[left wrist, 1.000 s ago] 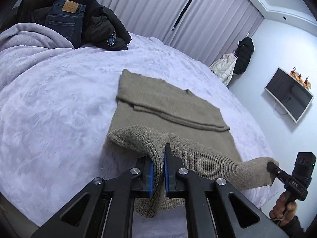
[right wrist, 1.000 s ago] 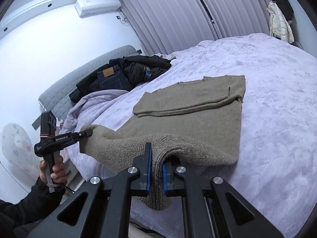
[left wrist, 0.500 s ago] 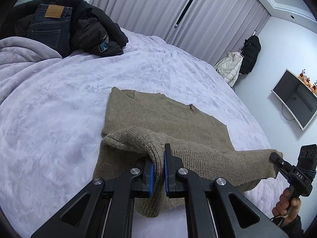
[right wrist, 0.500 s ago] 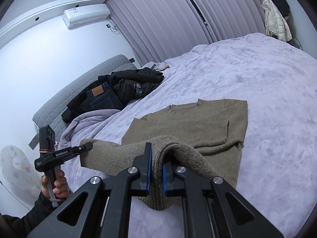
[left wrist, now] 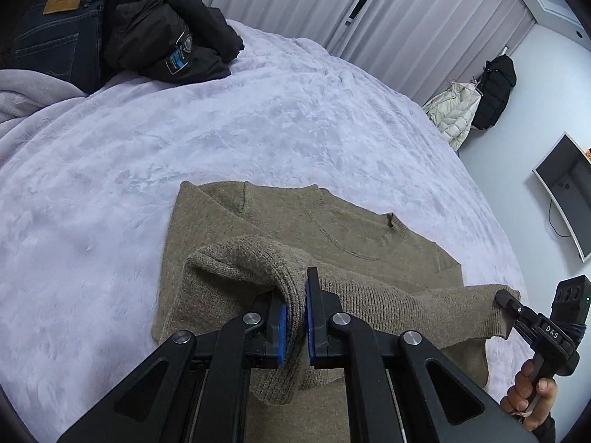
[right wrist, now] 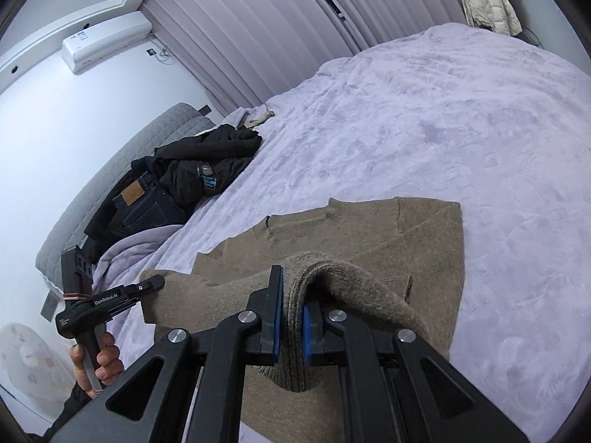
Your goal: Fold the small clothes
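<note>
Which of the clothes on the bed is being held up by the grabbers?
The tan sweater. Both the left gripper and right gripper pinch its bottom edge; the jeans and black jacket lie untouched.

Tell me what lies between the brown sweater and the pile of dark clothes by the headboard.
Only bare lavender bedspread lies between the sweater and the dark clothes; both wrist views show it.

My right gripper [right wrist: 291,317] is clamped on a bunched corner of the tan sweater [right wrist: 417,243], its blue pads pressed against the knit. Off to the side, my left gripper [right wrist: 153,282] pinches the other corner, so the hem hangs lifted between them above the rest of the sweater, which lies flat on the lavender bed cover [right wrist: 461,118]. A pile of dark clothes [right wrist: 177,184] sits near the headboard [right wrist: 122,170].
</note>
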Demonstrator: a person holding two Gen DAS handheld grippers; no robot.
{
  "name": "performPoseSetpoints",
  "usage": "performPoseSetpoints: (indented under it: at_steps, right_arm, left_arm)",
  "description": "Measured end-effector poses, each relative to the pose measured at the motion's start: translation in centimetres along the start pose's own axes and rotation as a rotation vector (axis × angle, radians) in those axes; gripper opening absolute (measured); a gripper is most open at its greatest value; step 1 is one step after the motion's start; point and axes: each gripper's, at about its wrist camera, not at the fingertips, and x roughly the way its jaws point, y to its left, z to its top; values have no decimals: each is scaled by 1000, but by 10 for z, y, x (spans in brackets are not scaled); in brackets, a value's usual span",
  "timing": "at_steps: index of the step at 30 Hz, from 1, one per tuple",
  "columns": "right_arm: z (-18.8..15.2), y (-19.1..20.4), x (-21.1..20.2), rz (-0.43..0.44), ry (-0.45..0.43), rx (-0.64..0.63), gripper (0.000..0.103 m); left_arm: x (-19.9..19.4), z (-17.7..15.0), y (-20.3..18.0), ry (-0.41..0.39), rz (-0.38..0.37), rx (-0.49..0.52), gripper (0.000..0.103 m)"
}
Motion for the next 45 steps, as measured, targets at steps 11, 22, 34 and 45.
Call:
performPoseSetpoints:
  at_steps: [11, 22, 34, 45]
  right_arm:
    - [12, -69, 70, -101, 130, 223, 24]
    - [13, -49, 47, -142, 50, 201, 85]
    - [-46, 12, 26, -302, 187, -312, 85]
    - [-32, 25, 99, -277, 382, -520, 85]
  left_arm:
    - [59, 10, 42, 199, -89, -147, 10]
    - [17, 27, 38, 63, -72, -175, 102]
    - [12, -78, -39, 260, -75, 515, 102]
    - [61, -25, -47, 271, -109, 418, 102]
